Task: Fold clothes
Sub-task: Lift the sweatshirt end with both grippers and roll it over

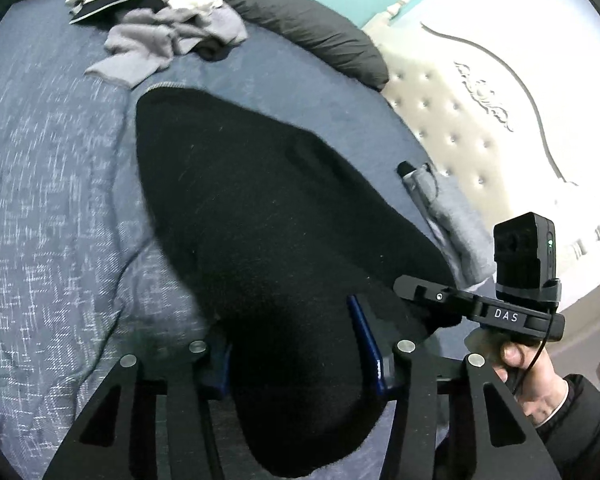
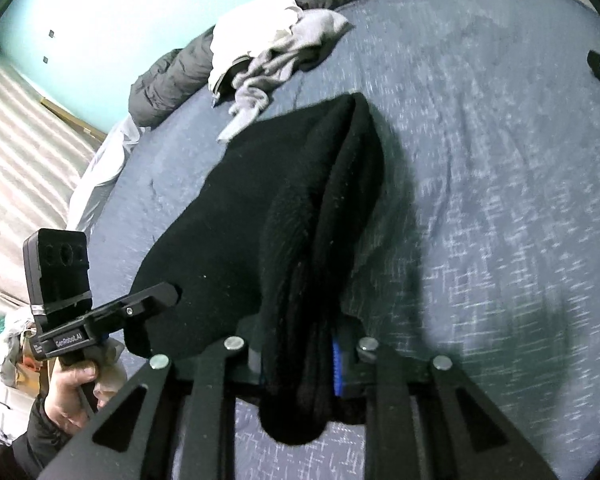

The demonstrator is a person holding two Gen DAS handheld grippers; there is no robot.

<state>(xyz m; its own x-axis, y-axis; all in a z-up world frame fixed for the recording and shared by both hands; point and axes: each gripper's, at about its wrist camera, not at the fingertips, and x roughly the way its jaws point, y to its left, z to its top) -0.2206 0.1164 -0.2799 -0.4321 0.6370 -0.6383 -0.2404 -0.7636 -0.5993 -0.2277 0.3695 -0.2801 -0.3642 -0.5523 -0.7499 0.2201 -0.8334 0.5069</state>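
Note:
A black fleece garment (image 1: 260, 208) hangs lifted over the blue bedspread (image 1: 52, 160), held up at two points. In the left wrist view, my left gripper (image 1: 288, 332) has a thick bunch of the cloth between its blue pads (image 1: 366, 344), and the cloth sags toward the camera. My right gripper (image 2: 300, 348) is shut on a narrow gathered fold of the same garment (image 2: 320, 208). Each gripper also shows in the other's view, held by a hand: the right gripper (image 1: 414, 286) at the garment's right edge, and the left gripper (image 2: 166, 292) at its left edge.
A pile of grey and white clothes (image 1: 168, 20) lies at the far side of the bed, against a dark grey duvet roll (image 1: 308, 28). A folded grey garment (image 1: 452, 216) sits by the tufted headboard (image 1: 460, 120). The floor (image 2: 28, 152) runs past the bed's left edge.

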